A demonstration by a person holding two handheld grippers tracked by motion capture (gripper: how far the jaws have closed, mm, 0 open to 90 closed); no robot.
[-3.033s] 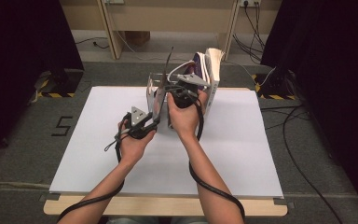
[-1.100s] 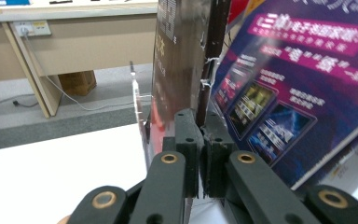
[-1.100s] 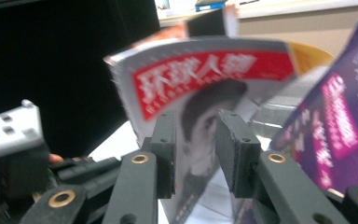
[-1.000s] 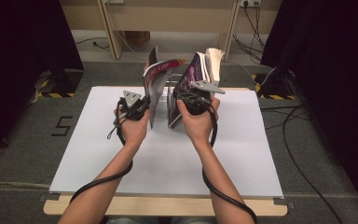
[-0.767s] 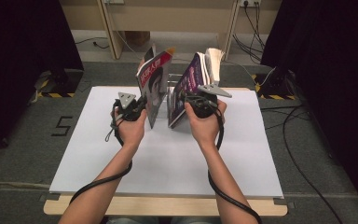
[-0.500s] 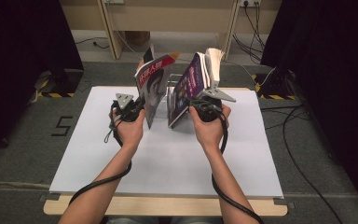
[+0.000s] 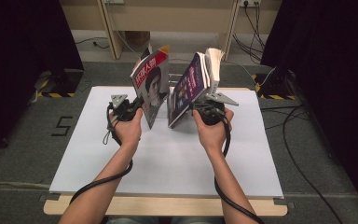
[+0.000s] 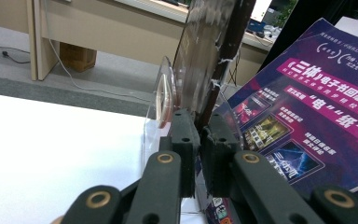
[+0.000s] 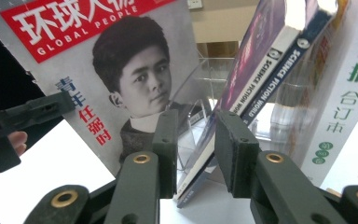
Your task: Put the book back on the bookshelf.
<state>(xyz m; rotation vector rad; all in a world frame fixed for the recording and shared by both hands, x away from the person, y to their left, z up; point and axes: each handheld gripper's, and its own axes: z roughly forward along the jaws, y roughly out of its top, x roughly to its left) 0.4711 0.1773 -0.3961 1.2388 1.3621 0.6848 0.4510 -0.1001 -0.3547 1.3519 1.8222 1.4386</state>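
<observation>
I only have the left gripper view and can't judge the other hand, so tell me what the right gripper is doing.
Observer: The right gripper has its jaws apart astride the purple magazine's bottom edge, pads not pressing.
Operator: Name what my left gripper holds.
Observer: The left gripper is shut on a tilted magazine with a portrait cover.
Operator: Report what's right of the purple one.
Observer: A white-spined book leans in the clear stand.

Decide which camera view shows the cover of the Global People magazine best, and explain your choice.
The right gripper view: the Global People magazine faces the camera with its title and portrait readable. The high view shows it small, held by the left gripper. The left gripper view shows it edge-on, glossy, pinched between the fingers.
</observation>
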